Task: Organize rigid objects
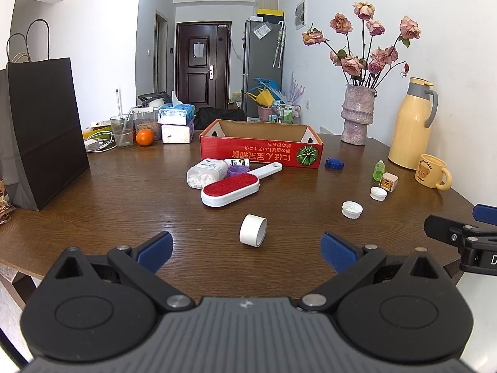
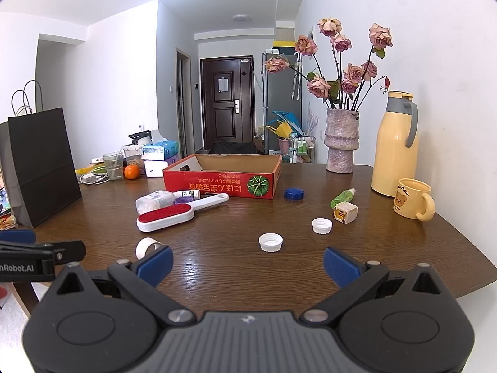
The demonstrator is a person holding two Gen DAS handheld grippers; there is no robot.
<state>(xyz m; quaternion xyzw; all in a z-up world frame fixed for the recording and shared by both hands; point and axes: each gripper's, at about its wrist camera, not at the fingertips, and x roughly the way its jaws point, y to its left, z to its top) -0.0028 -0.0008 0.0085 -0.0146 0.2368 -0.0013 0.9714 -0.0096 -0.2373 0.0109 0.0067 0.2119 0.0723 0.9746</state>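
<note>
A red cardboard box [image 1: 261,152] [image 2: 217,183] stands open at the middle of the brown table [image 1: 124,205]. In front of it lie a red-and-white lint brush [image 1: 231,186] [image 2: 167,216], a cotton-swab box [image 1: 206,172] [image 2: 153,200], a small bottle [image 1: 237,162], a blue cap [image 1: 334,163] [image 2: 293,193], two white caps [image 1: 352,209] [image 2: 270,242] [image 2: 322,225], a green bottle [image 1: 379,169] [image 2: 341,198] and a cream plug [image 1: 388,181] [image 2: 344,212]. A white tape roll [image 1: 253,230] [image 2: 146,246] lies just ahead of my left gripper [image 1: 247,250], which is open and empty. My right gripper [image 2: 248,265] is open and empty too.
A black paper bag [image 1: 46,130] stands at the left. At the back left are tissue boxes [image 1: 175,124], a glass [image 1: 121,130] and an orange [image 1: 144,137]. A vase of roses [image 1: 357,115], a yellow thermos [image 1: 410,130] and a yellow mug [image 1: 431,171] line the right wall.
</note>
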